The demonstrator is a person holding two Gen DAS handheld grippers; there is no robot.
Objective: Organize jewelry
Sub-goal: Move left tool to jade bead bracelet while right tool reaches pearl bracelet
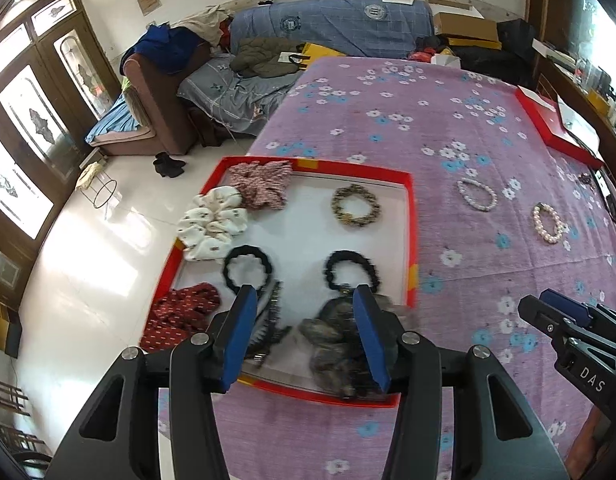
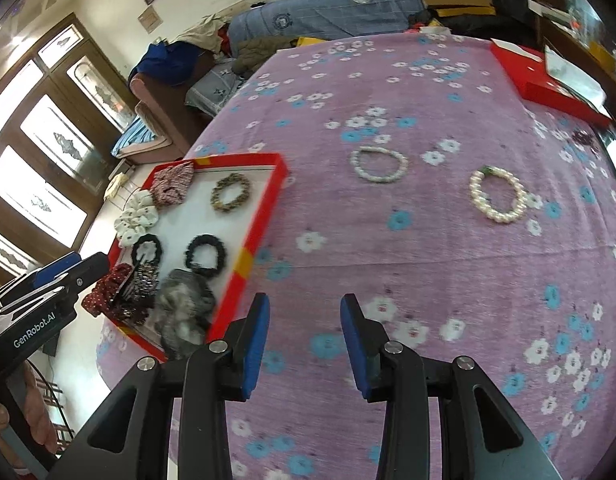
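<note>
1. Left gripper (image 1: 303, 300) spread wide over red tray (image 1: 411, 216); grey scrunchie (image 1: 332, 336) below, blurred, unheld.
2. Right gripper (image 2: 303, 304) wide, empty; only here: dark bracelet (image 2: 582, 136) beyond pearl bracelets (image 2: 498, 196).

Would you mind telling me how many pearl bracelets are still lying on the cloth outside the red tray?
2. One pearl bracelet lies nearer the tray; the other lies farther right. A dark item at the cloth's far right edge is too blurred to identify.

bright window daylight, floor glare, fisheye-bent edges, slight motion blur.
</note>
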